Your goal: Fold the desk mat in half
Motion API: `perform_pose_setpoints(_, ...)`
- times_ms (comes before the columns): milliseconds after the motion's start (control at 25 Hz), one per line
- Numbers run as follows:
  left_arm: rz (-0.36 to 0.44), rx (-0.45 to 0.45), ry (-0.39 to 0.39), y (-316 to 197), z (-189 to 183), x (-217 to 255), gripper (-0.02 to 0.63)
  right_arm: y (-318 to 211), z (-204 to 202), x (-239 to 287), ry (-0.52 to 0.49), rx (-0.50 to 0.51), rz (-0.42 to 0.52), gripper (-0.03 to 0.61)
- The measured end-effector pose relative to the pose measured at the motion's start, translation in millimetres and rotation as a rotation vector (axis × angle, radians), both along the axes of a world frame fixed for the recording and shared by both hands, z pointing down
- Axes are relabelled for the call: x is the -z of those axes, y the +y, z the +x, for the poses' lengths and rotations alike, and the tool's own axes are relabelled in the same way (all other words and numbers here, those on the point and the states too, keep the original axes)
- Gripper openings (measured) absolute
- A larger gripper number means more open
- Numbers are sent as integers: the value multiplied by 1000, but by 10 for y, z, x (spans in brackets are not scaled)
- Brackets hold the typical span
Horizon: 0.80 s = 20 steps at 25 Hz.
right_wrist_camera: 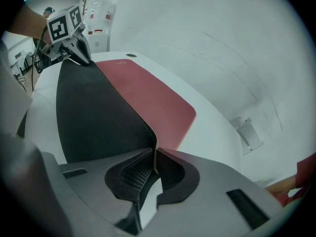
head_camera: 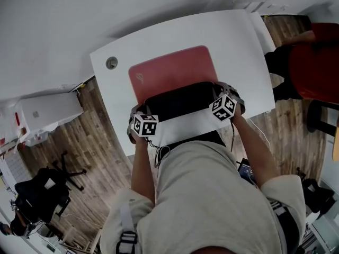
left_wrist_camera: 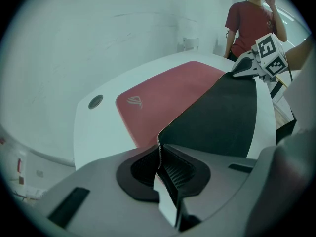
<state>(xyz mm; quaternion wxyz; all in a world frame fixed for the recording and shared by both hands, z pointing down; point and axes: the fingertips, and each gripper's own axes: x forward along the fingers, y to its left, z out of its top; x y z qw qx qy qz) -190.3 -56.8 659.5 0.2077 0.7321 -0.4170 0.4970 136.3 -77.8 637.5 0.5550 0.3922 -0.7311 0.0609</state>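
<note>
Desk mat (head_camera: pixel 175 73) lies on the white table (head_camera: pixel 108 91), red face up across its far half, while its near edge is lifted off the surface and curled back so the black underside faces the person. The left claw (head_camera: pixel 139 115) is clamped on the near left corner of the mat. In the left gripper view the stitched edge of the mat (left_wrist_camera: pixel 168 93) runs straight down between the textured pads, which are closed on it. The right claw (head_camera: pixel 222 91) is clamped on the near right corner. The right gripper view shows the same thin stitched edge pinched between its pads, with the mat (right_wrist_camera: pixel 148 93) stretching away toward the other claw (right_wrist_camera: pixel 74 48).

Both corners are held at about the same height above the table, and the raised black strip spans the gap between them, bowing gently. Bare table shows under the lifted part, near the person. A round cable grommet (head_camera: pixel 111 63) sits in the table top near its far left corner, just beside the mat and clear of it. Someone in a red shirt (left_wrist_camera: pixel 249 23) stands beyond the table's far right end.
</note>
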Motion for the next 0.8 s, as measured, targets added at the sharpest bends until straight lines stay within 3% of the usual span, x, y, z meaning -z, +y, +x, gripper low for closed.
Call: perform_pose_setpoints(800,-13,23,-6,-114,-30,-2,29,-130,-27,33,-12,29,6,52)
